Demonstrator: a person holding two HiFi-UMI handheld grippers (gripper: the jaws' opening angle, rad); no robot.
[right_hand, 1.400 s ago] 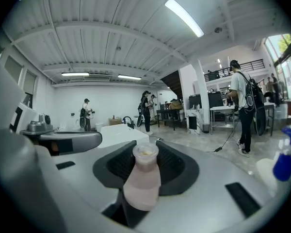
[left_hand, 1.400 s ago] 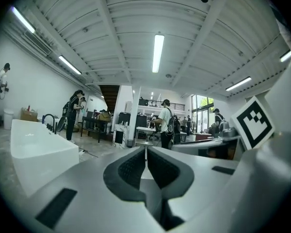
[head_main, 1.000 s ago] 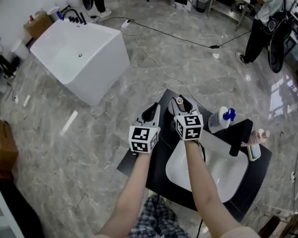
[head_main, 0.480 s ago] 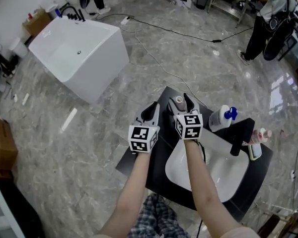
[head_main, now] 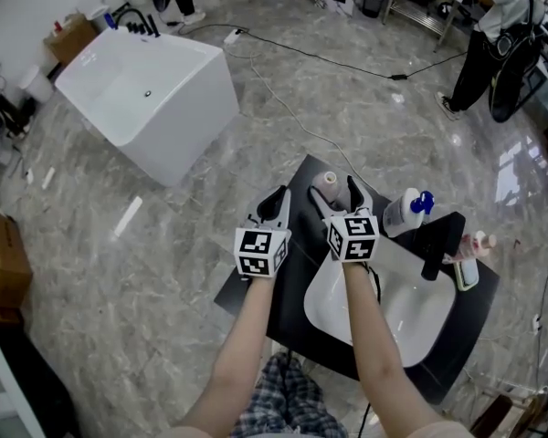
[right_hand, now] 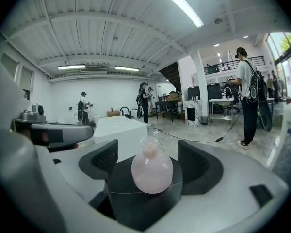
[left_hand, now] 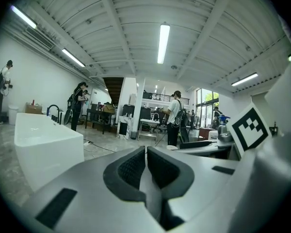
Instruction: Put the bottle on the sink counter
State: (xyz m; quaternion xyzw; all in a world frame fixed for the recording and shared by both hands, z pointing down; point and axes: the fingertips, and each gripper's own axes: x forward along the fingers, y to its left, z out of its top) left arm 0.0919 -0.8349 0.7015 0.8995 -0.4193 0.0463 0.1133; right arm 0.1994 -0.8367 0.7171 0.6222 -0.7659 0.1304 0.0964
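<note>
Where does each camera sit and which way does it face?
Head view: on the person's head, steeply down at the sink counter; both arms show.
Left gripper view: on the left hand-held gripper, level toward the tub; shut jaws.
Right gripper view: on the right hand-held gripper, at the bottle between jaws that have just been opening.
Shared: bottle, in head and right gripper views.
</note>
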